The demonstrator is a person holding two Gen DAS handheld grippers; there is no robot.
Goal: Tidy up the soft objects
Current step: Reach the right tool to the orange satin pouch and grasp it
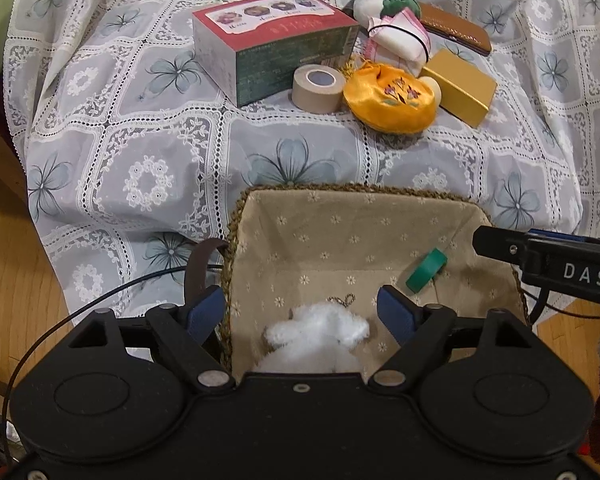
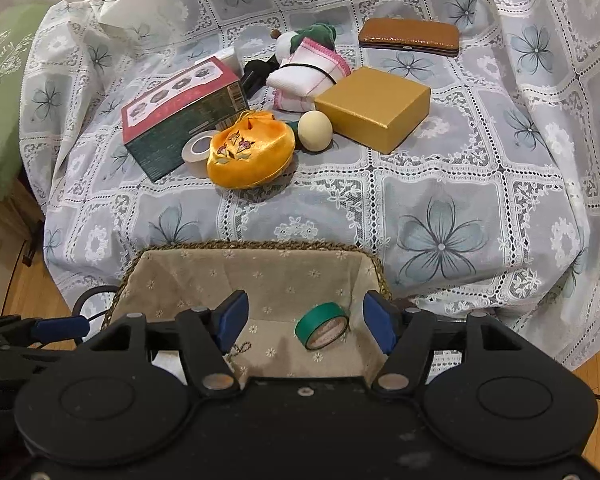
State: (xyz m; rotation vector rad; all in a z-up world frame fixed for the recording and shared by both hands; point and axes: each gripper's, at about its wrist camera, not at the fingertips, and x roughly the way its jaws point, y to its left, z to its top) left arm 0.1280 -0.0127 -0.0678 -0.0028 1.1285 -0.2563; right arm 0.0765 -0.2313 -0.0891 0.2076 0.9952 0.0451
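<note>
Two grippers hang over the lined basket (image 1: 256,216), both with fingers apart and clamping nothing. Between the left gripper (image 1: 302,314) fingers a white plush toy (image 1: 320,330) lies on the basket floor; between the right gripper (image 2: 302,320) fingers lies a green tape roll (image 2: 322,325). Beyond the basket's far rim, an orange pouch (image 2: 250,151) rests on the lace cloth (image 2: 440,200)

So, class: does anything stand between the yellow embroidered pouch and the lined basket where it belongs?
Nothing visible does. Only bare tablecloth lies between the yellow pouch and the basket. The tape roll and cream ball sit beside the pouch, not in front.
</note>
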